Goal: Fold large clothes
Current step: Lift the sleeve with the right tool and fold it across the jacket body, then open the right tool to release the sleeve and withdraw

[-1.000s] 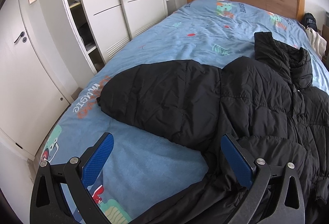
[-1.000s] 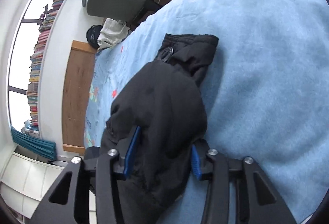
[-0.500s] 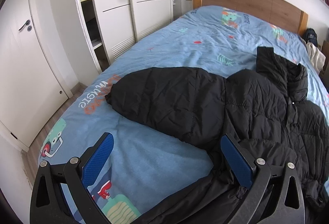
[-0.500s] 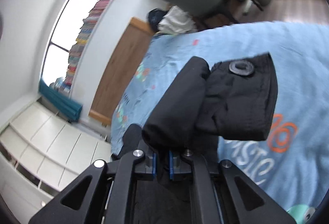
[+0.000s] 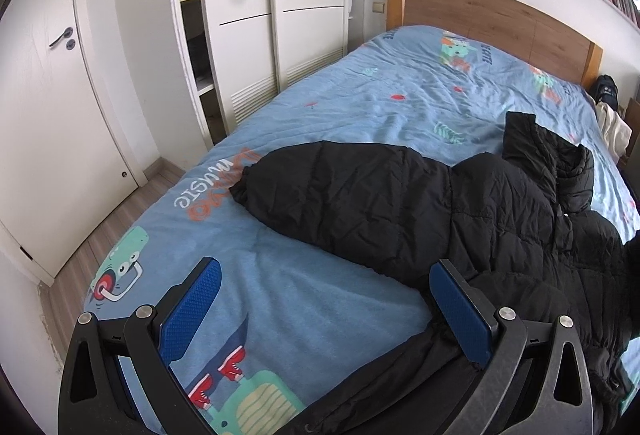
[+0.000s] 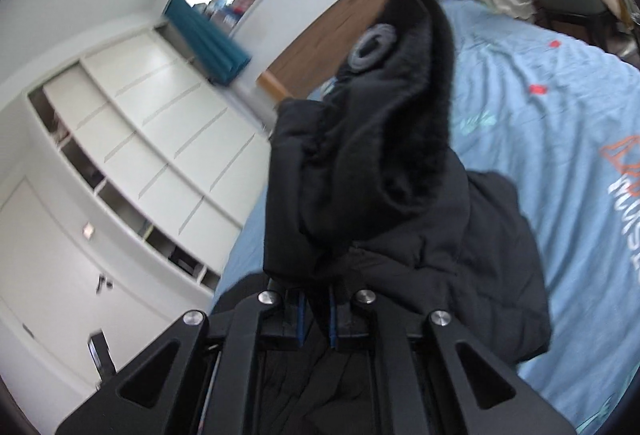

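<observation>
My right gripper has its jaws pinched tight on the black sleeve of the jacket. A second ago those jaws were wide, with the sleeve lying flat on the bed between them. Then they squeezed shut, and now the sleeve is up in the air. Its cuff end, with a grey round patch on it, stands up in front of my camera and flops a bit to the side. This view is a little blurry, so I think the sleeve is swinging.

My left gripper has its jaws wide apart and holds nothing. It hangs over the blue bed, just above the near edge of the jacket. It has hardly moved, only turned a little.

The jacket lies spread out on the bed. Its other sleeve sticks out flat toward the white wardrobe.

So the first fold has begun. I think the next thing is to carry the lifted sleeve over the middle of the jacket and lay it down flat. The jacket is puffy, so it may spring back up. My left gripper is free to take the other sleeve after that.
</observation>
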### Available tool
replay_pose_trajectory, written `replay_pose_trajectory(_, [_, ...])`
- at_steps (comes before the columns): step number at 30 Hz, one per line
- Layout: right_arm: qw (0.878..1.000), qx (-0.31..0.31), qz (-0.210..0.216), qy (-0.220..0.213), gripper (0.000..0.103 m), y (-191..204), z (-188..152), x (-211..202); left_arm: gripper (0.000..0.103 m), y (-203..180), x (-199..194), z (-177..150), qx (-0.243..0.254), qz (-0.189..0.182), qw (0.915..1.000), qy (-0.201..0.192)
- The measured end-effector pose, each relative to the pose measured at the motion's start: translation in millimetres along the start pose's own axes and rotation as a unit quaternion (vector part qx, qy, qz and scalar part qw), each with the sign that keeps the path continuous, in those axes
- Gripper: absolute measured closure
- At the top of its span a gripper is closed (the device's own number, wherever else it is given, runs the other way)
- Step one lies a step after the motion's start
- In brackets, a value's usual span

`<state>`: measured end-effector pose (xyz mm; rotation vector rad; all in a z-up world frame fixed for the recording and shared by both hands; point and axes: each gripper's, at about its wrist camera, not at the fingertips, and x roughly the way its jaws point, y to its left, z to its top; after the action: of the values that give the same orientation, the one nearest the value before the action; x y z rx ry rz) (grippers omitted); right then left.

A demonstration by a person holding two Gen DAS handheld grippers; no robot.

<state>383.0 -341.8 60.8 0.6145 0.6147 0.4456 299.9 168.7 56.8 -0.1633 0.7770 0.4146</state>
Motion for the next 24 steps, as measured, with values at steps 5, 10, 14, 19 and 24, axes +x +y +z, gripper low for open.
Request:
replay_pose_trajectory(5, [0.997,-0.035,-0.022,0.071,0.095,16.2,-50.0,41.0,0.001,13.8,3.3,-6.6,-0.013,0.000,0.9999,0.010])
replay_pose_trajectory(10, [0.986,-0.067,-0.073,0.137,0.095,16.1,-97.4,78.0,0.001,26.4,6.9,-13.7,-0.018,0.012,0.9997,0.015])
replay_pose_trajectory(14, [0.975,-0.077,-0.113,0.175,0.091,6.0,-129.1,95.7,0.001,31.3,10.6,-18.2,-0.021,0.015,0.9994,0.025])
replay_pose_trajectory(19, [0.972,-0.085,-0.119,0.183,0.086,2.7,-138.8,95.1,0.001,29.4,10.4,-25.2,-0.021,0.017,0.9991,0.034])
replay_pose_trajectory(24, [0.967,-0.120,-0.092,0.205,0.043,34.9,-148.9,90.2,0.001,7.5,3.5,-28.3,-0.005,0.004,0.9994,0.035])
